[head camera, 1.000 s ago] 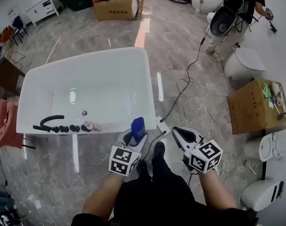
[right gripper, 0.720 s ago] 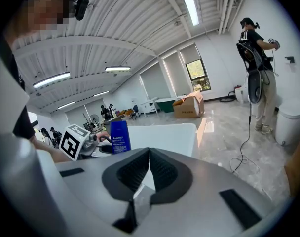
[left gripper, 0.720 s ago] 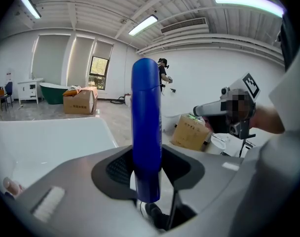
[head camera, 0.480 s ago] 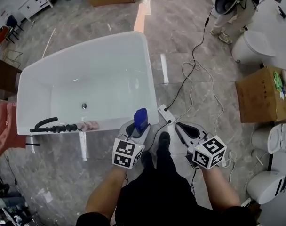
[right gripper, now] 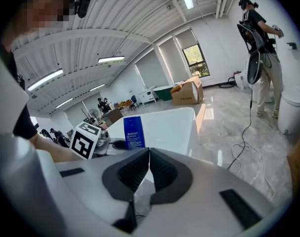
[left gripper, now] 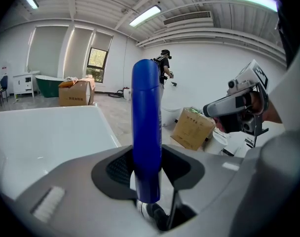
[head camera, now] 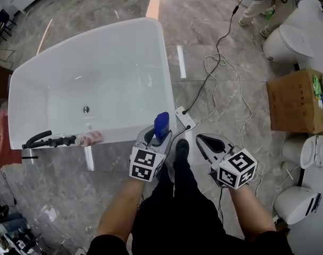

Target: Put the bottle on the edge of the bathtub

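A tall blue bottle (head camera: 161, 125) stands upright between the jaws of my left gripper (head camera: 154, 137), which is shut on it; in the left gripper view the bottle (left gripper: 147, 142) fills the middle, pinched by both pads. It hangs just outside the near right corner of the white bathtub (head camera: 164, 57), over the floor. My right gripper (head camera: 208, 141) is shut and empty, held to the right of the left one above the floor. In the right gripper view the jaws (right gripper: 149, 168) meet, and the bottle (right gripper: 133, 132) shows beyond with the tub rim (right gripper: 177, 113) behind it.
A black faucet set (head camera: 47, 139) sits on the tub's near rim at left. A white power strip (head camera: 185, 118) and cables (head camera: 220, 73) lie on the floor right of the tub. A cardboard box (head camera: 295, 101), toilets (head camera: 286, 42) and a person (head camera: 268, 4) stand at right.
The view has moved closer to the tub, which now sits nearer and lower left. My left gripper with the bottle has come up to the tub's near right corner. The right gripper keeps its place beside it.
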Demonstrator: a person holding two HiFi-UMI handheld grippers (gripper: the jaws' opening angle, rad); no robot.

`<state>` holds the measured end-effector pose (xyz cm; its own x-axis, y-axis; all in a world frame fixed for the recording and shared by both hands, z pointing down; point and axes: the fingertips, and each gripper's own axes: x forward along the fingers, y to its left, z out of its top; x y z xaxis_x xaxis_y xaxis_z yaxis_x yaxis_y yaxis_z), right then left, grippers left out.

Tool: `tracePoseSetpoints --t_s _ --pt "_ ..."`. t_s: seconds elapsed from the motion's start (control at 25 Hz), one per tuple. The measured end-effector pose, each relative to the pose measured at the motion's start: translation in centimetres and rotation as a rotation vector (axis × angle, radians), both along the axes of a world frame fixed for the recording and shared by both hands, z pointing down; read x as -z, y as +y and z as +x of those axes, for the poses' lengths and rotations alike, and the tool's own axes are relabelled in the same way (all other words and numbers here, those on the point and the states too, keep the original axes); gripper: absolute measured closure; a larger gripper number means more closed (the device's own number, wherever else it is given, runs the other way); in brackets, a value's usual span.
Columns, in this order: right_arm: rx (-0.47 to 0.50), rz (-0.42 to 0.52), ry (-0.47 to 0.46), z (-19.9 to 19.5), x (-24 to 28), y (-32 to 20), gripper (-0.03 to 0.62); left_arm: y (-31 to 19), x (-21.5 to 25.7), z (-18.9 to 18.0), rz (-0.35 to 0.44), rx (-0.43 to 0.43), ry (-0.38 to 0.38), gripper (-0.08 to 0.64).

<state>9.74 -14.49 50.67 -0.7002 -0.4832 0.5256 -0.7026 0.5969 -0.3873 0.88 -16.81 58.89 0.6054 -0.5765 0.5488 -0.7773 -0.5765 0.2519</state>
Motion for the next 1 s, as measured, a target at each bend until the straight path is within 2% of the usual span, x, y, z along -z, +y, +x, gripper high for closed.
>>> tracePoseSetpoints --t_s 0.2,0.36,0.68,1.0 --pt "0.0 -0.001 0.05 -0.1 -3.0 -1.7 0.58 -1.2 -3.3 1.0 0.008 -0.029 0.024 0.391" --pt "-0.027 -0.044 0.029 0.2 -4.9 -2.6 0.58 -1.8 -6.0 2.2 0.02 -0.073 0.007 0.391" --pt "-0.001 -0.108 0.04 0.0 -8.3 -1.3 0.58 -3.6 -9.3 3.5 0.044 -0.054 0.039 0.391" --pt "-0.015 -0.133 0.063 2.0 -9.7 -1.2 0.58 -3.8 -12.3 4.1 0.081 -0.064 -0.038 0.391"
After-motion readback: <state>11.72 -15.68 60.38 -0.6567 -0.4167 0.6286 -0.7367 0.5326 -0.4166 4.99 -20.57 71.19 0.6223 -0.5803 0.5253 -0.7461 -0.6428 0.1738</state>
